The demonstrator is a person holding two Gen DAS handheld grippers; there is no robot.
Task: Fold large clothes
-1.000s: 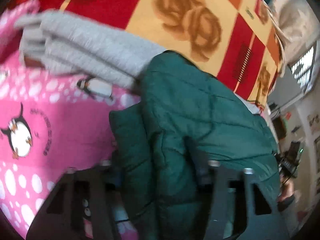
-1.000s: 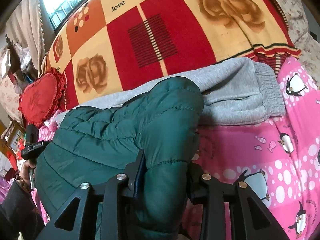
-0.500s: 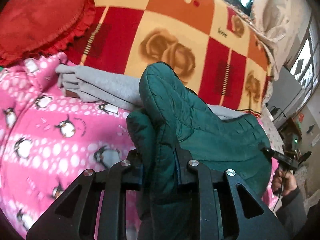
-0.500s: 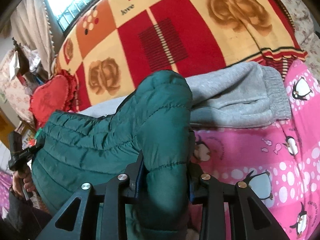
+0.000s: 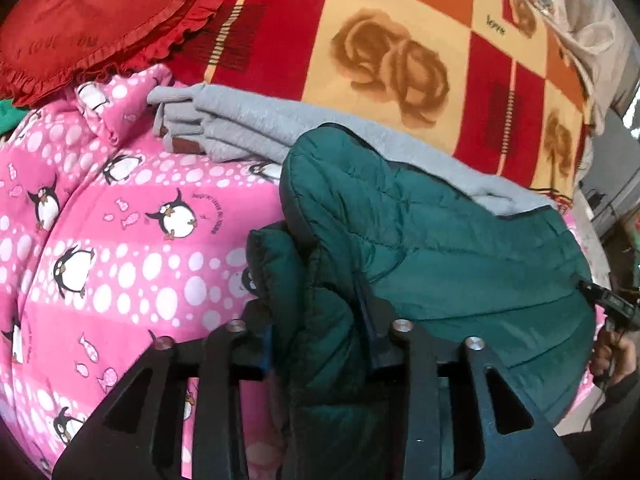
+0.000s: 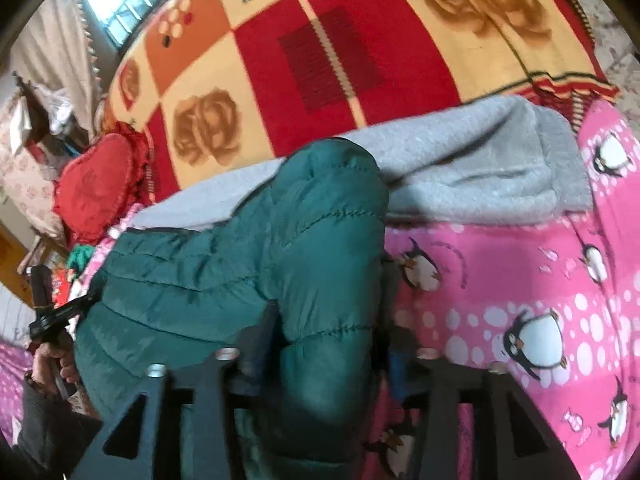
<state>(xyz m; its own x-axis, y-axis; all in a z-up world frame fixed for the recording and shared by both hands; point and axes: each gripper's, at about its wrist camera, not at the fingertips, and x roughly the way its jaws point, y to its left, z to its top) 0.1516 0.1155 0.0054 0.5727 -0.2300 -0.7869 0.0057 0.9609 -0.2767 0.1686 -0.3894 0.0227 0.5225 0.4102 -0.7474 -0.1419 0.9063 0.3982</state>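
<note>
Green quilted puffer jacket (image 5: 432,248) is off the bed, slung between the two grippers over the pink penguin-print blanket (image 5: 112,240). The span between the grips sags a little. Its far edge sits in front of a folded grey sweat garment (image 5: 240,124), which lies at the seam between the pink blanket and a red-and-cream rose-patterned blanket (image 5: 384,56).

Left gripper (image 5: 320,344): jaws closed on a bunched wad of the jacket's edge, padding bulging out above the fingers. Right gripper (image 6: 324,356): jaws likewise clamped on a thick puffed section (image 6: 332,280), fabric filling the whole gap.

Judgement: holding one end in each gripper keeps the bulky jacket stretched widthwise so it can be laid flat or doubled over. Thick filling forces deep, tight grips; a shallow pinch would likely slip on the slick shell.

The grey garment looks already folded and parked out of the way at the back, which suggests the jacket is a later item in the pile. Red heart-shaped frilled cushion (image 5: 92,20) lies beyond, at the blanket's corner.

Writing: "love" printed on a cream square of the rose blanket (image 5: 495,26). Small curved script beside the penguins and lettering on the cushion are too small to read. No label visible on the jacket.
</note>
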